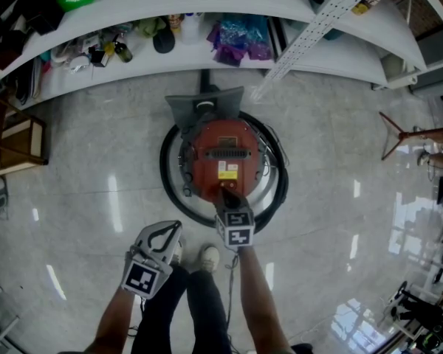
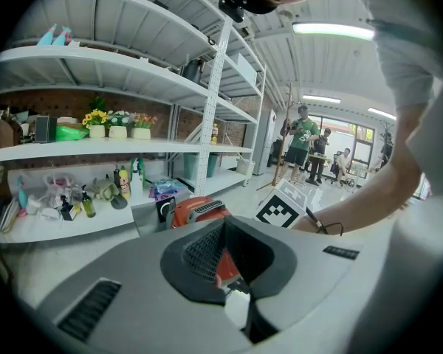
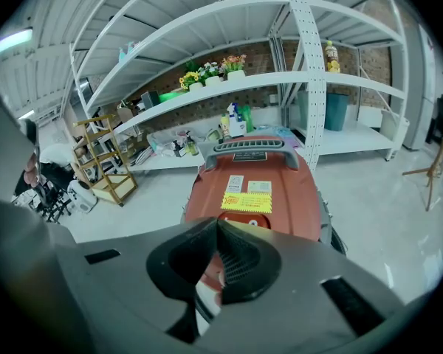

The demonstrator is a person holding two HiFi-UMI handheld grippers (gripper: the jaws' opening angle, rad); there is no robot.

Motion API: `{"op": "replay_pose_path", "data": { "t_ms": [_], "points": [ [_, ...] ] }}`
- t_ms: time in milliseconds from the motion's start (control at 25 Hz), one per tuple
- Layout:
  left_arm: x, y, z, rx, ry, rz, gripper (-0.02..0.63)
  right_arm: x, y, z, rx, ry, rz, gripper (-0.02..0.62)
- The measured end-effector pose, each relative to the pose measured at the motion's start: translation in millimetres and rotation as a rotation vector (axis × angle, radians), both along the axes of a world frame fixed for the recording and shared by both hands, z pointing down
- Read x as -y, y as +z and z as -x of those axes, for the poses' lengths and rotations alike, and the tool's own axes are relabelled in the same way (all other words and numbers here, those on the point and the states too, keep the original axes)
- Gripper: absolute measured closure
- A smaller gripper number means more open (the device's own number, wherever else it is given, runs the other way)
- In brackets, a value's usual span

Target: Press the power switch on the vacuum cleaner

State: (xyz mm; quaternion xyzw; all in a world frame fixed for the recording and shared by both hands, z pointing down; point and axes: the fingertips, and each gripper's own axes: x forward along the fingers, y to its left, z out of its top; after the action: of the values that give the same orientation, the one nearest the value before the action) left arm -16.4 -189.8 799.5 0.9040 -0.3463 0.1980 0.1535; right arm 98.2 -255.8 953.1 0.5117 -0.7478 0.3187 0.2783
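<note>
A red canister vacuum cleaner (image 1: 223,159) stands on the floor in front of me, with a black hose (image 1: 171,190) coiled round it. Its top carries a grey handle (image 3: 249,147) and a yellow label (image 3: 246,201). A round red button (image 3: 255,221) sits on the near end of the top, half hidden behind my jaws. My right gripper (image 1: 226,192) is shut and empty; its tips (image 3: 218,225) are right over that near end, and I cannot tell whether they touch. My left gripper (image 1: 175,227) is shut and empty, held back to the left by my shoes. The vacuum (image 2: 196,211) shows beyond the left gripper (image 2: 225,225).
A white shelf rack (image 1: 133,57) with bottles and purple bags (image 1: 238,39) runs behind the vacuum. A grey flat part (image 1: 205,104) lies at the vacuum's far end. A wooden rack (image 1: 18,142) stands at the left and a tripod (image 1: 399,133) at the right. People (image 2: 303,135) stand far off.
</note>
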Motion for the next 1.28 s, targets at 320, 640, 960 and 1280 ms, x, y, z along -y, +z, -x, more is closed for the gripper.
{"op": "replay_pose_path", "data": {
  "t_ms": [320,640,960,1280],
  "points": [
    [0.8,-0.5,5.5,0.004,-0.006,-0.002,0.598,4.7,-4.9,3.3,0.023,0.039,-0.022,0.584],
    [-0.6,1.6,3.7,-0.001,-0.014,0.003,0.598,3.5,0.3,0.9,0.023,0.043,-0.001,0.584],
    [-4.5,-11.8,1.1,-0.010,-0.022,-0.011,0.598,-0.5,0.0,-0.2,0.037,0.031,0.012,0.584],
    [-8.5,-18.0,2.2,-0.009,-0.034,-0.021,0.598,-3.0,-14.7,-4.8,0.041,0.023,-0.043,0.584]
  ]
}}
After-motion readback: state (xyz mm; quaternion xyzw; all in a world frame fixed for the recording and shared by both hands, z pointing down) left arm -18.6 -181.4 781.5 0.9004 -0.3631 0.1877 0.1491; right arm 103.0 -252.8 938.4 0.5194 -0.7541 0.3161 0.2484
